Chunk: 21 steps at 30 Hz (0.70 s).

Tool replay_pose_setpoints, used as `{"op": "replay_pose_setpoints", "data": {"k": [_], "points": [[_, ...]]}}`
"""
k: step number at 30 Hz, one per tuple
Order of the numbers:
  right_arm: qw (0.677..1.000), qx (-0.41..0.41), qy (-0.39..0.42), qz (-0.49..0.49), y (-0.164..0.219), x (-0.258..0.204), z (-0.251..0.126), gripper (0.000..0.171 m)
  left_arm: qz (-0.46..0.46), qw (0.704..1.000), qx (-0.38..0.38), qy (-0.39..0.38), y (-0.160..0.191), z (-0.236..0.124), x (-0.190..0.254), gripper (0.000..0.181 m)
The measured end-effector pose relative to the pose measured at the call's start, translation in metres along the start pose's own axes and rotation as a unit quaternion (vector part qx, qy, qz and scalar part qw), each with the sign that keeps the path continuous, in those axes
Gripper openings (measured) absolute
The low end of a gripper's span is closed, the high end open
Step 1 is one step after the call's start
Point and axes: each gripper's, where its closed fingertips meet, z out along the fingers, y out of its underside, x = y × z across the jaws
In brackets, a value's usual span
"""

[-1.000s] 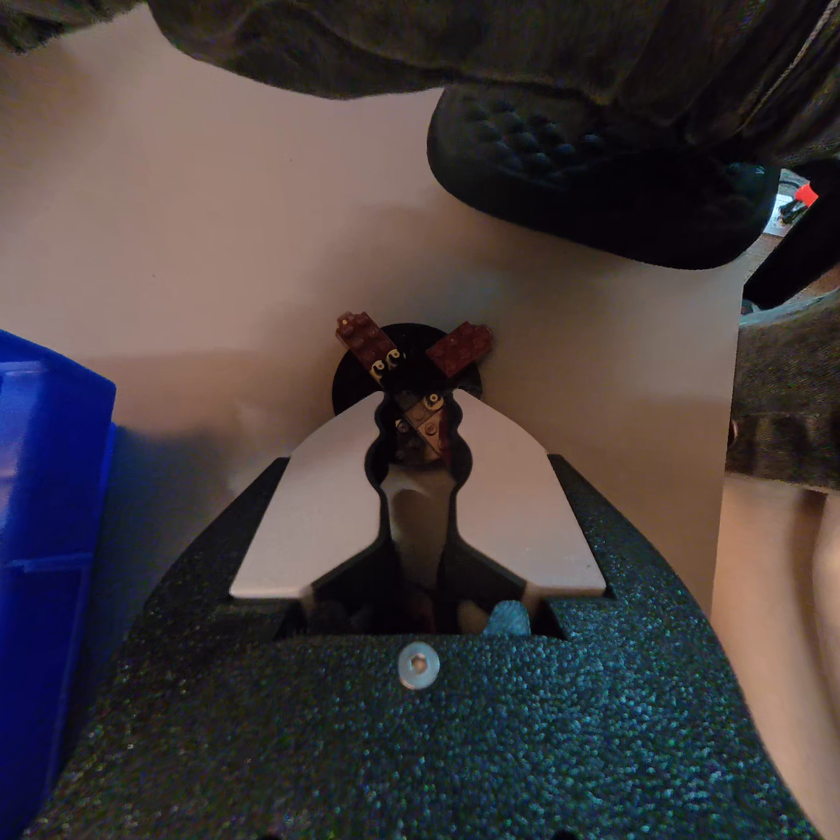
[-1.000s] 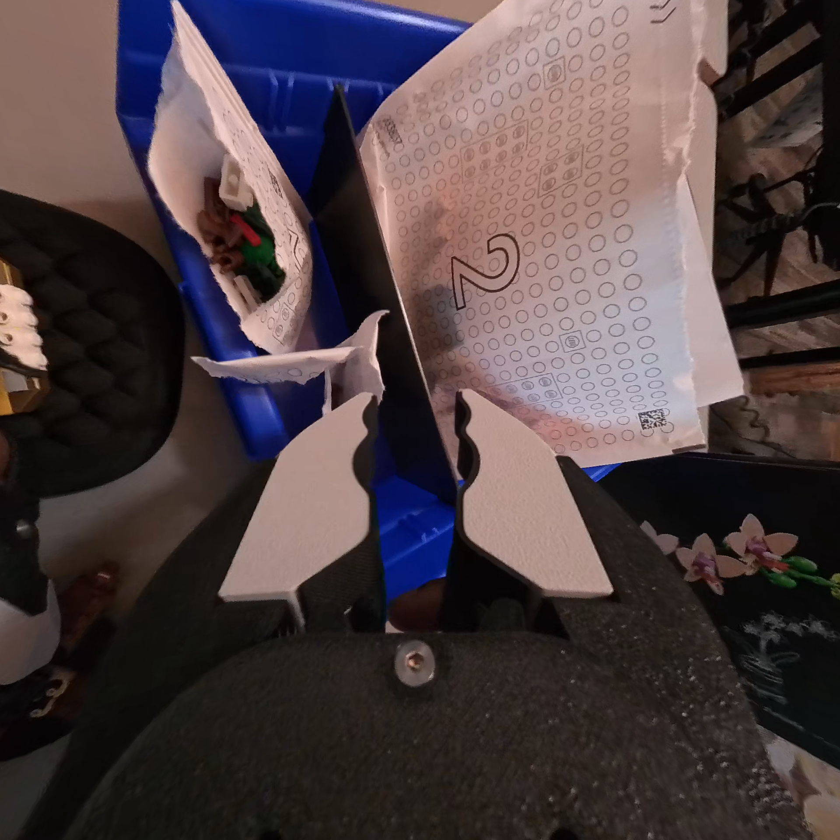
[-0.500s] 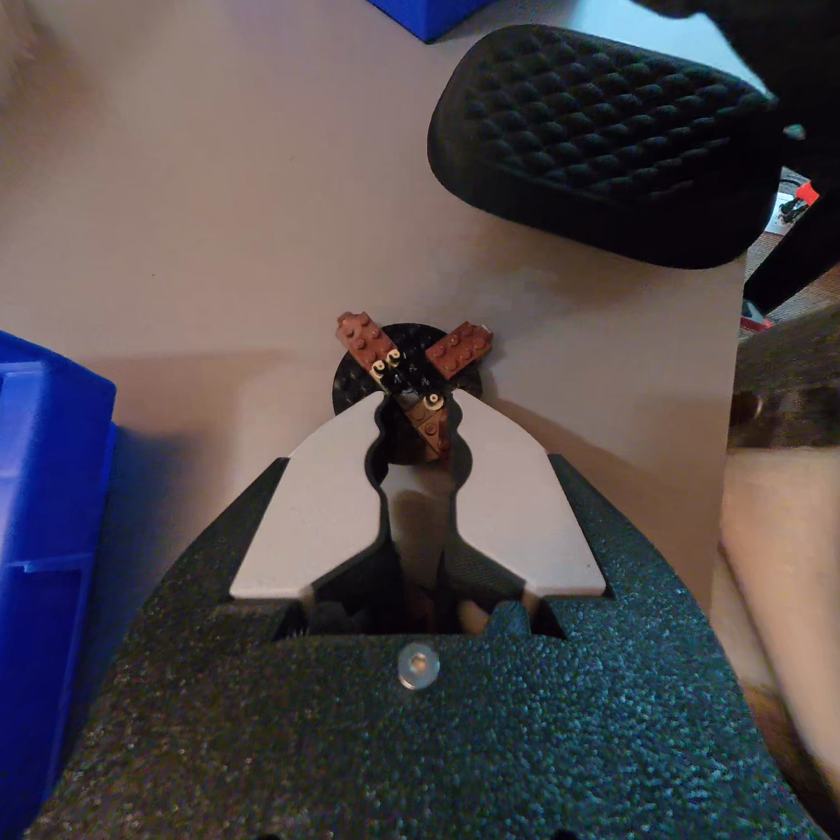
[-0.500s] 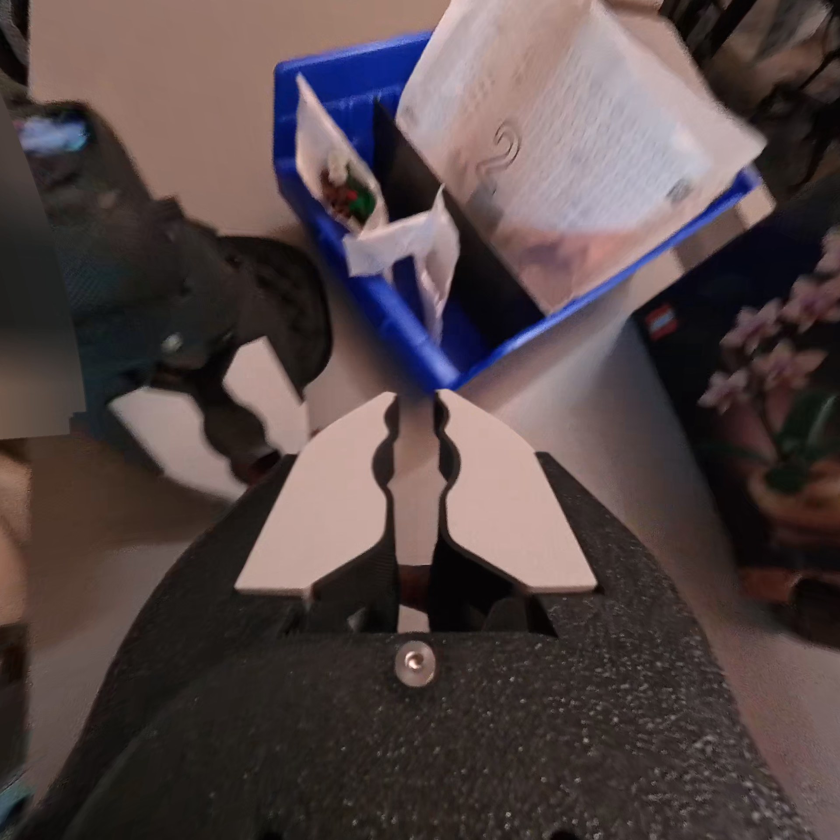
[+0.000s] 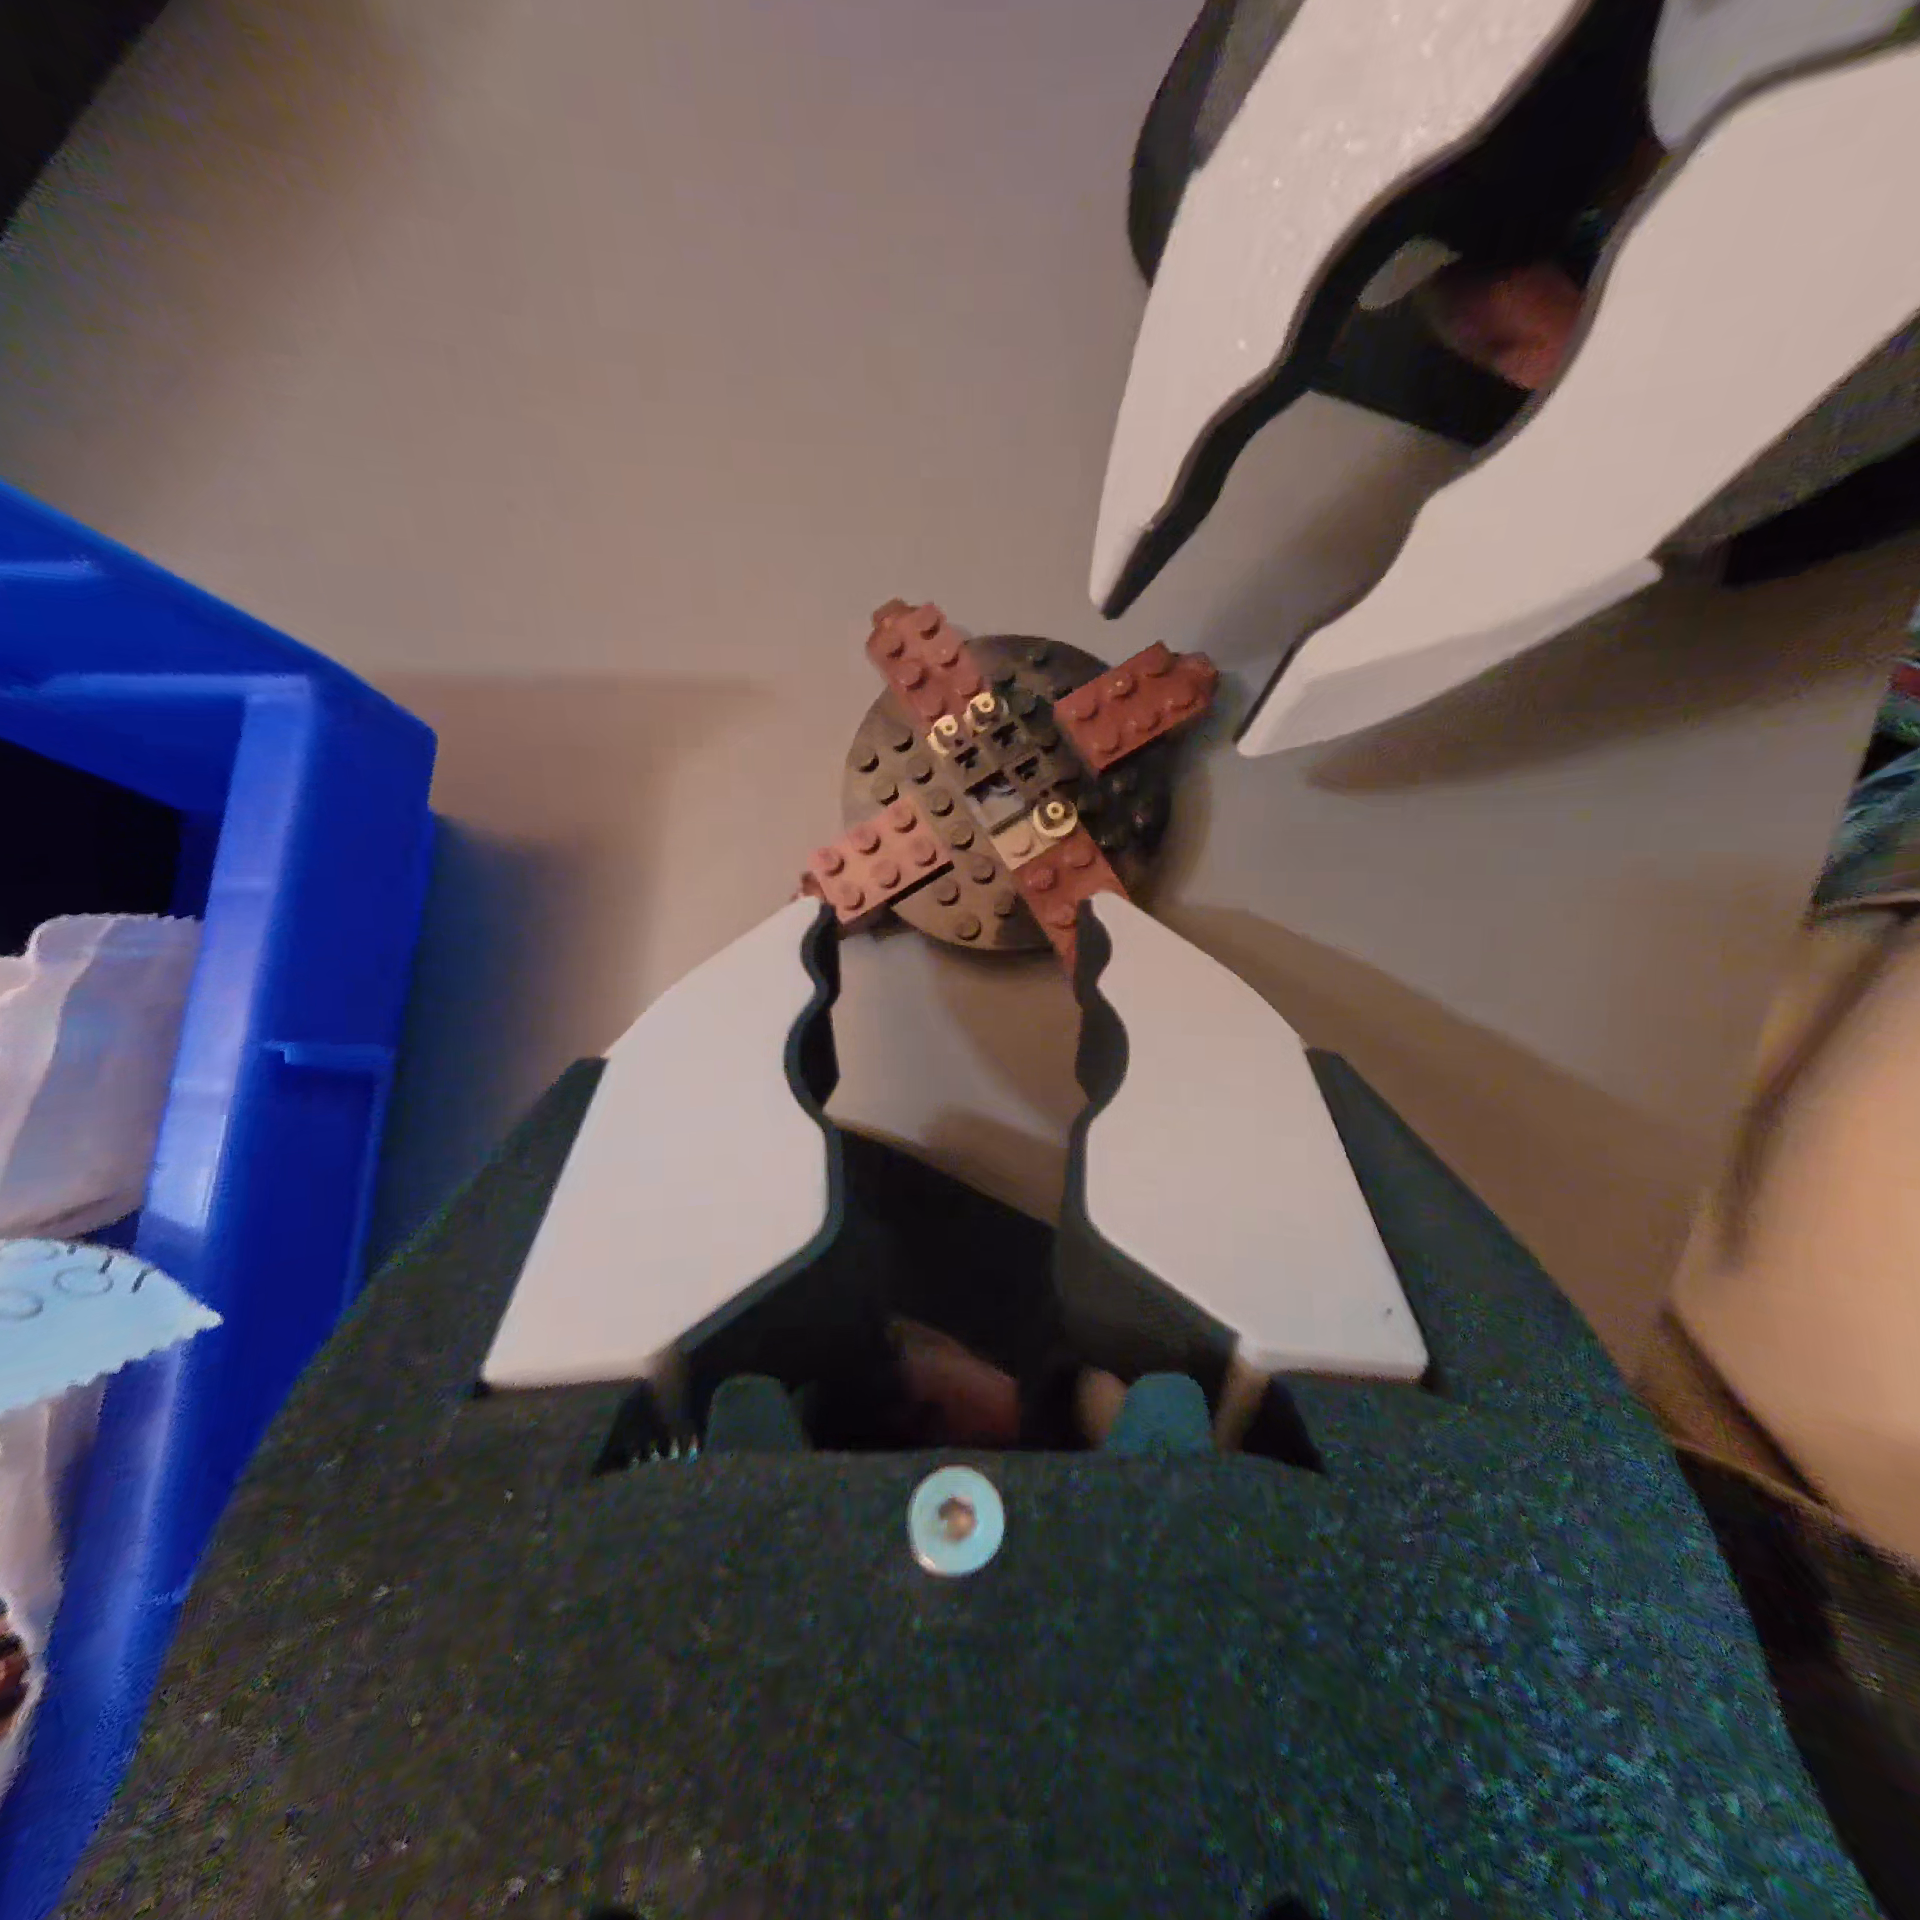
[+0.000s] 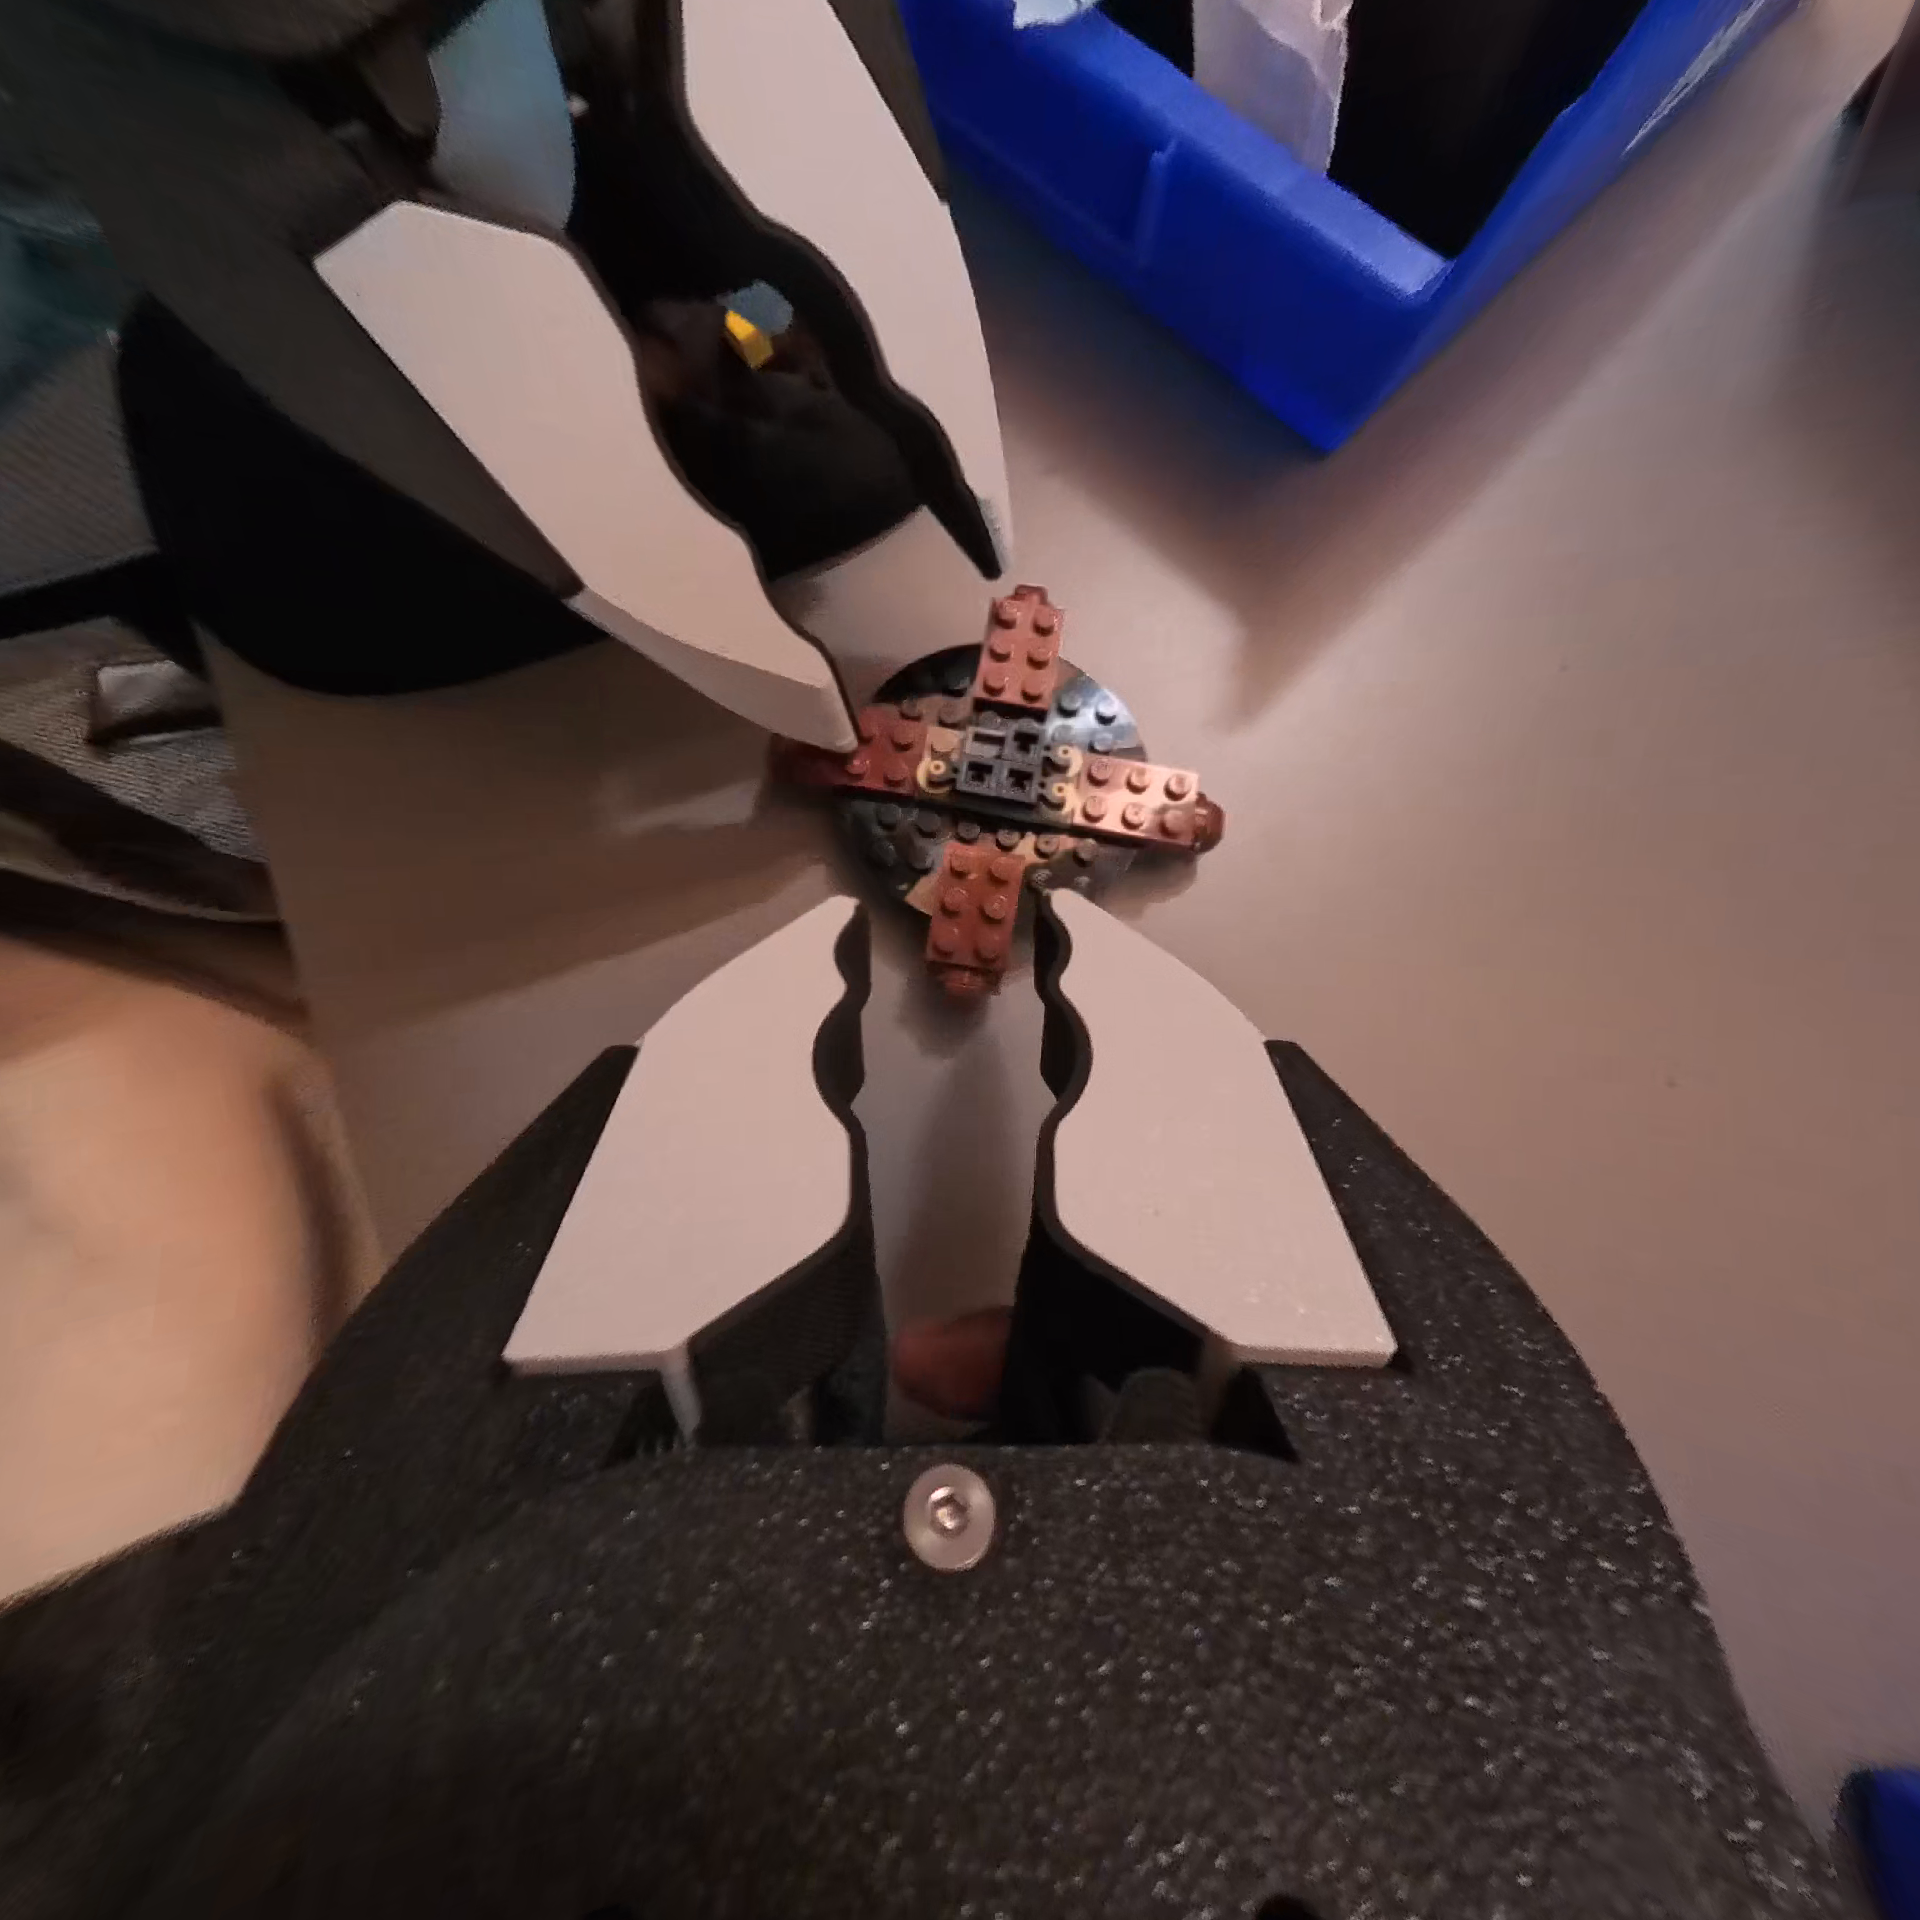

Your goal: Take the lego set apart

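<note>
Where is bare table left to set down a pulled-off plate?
Free: the table between the lego set and blue bin. Crowded: around the set, with left tongs and right tongs closing in.

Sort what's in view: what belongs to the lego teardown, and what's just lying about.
Job:
- lego set: brown plates crossed on a black round base
- left gripper, open
- right gripper, open

Lying about:
- blue bin
- white paper bags in it
</note>
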Motion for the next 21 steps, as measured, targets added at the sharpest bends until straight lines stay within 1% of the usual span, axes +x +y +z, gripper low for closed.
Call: {"op": "replay_pose_setpoints", "data": {"k": [1,2,4,7,9,11,13,15,17,19,21], "points": [[1.000,-0.007,0.004,-0.005,0.001,0.000,0.003,0.028,-0.007,1.000,-0.003,0.002,0.000,0.000,0.002,0.038],[1.000,-0.014,0.008,-0.011,0.003,0.001,0.004,0.023,-0.009,1.000,-0.006,0.004,0.000,0.001,0.004,0.030],[0.999,-0.027,0.013,-0.030,0.007,0.002,0.007,0.013,-0.012,1.000,-0.012,0.005,0.001,0.000,0.008,0.023],[0.999,-0.033,-0.002,-0.043,0.007,0.006,0.005,0.012,-0.019,0.998,-0.019,0.048,0.000,0.000,0.024,0.016],[0.998,-0.039,-0.015,-0.053,0.008,0.009,0.005,0.012,-0.024,0.997,-0.006,0.080,-0.005,0.003,0.039,0.012],[0.996,-0.047,-0.017,-0.069,0.010,0.015,0.004,0.013,-0.024,0.998,0.005,0.064,-0.011,0.007,0.042,0.015],[0.996,-0.047,-0.040,-0.070,0.010,0.014,0.003,0.013,-0.013,0.998,0.004,0.056,-0.010,0.003,0.041,0.015],[0.996,-0.051,-0.024,-0.071,0.013,0.023,0.001,0.013,-0.006,0.999,0.009,0.040,-0.009,-0.007,0.031,0.021],[0.995,-0.041,-0.052,-0.071,0.013,0.016,-0.003,0.013,0.006,1.000,0.010,0.019,-0.004,-0.016,0.015,0.024],[0.994,-0.040,-0.071,-0.068,0.014,0.011,-0.004,0.019,0.017,1.000,0.010,0.003,-0.002,-0.018,0.002,0.027],[0.994,-0.049,-0.061,-0.077,0.017,0.015,-0.004,0.021,0.031,0.999,0.022,0.006,-0.011,-0.014,0.002,0.026]]}}
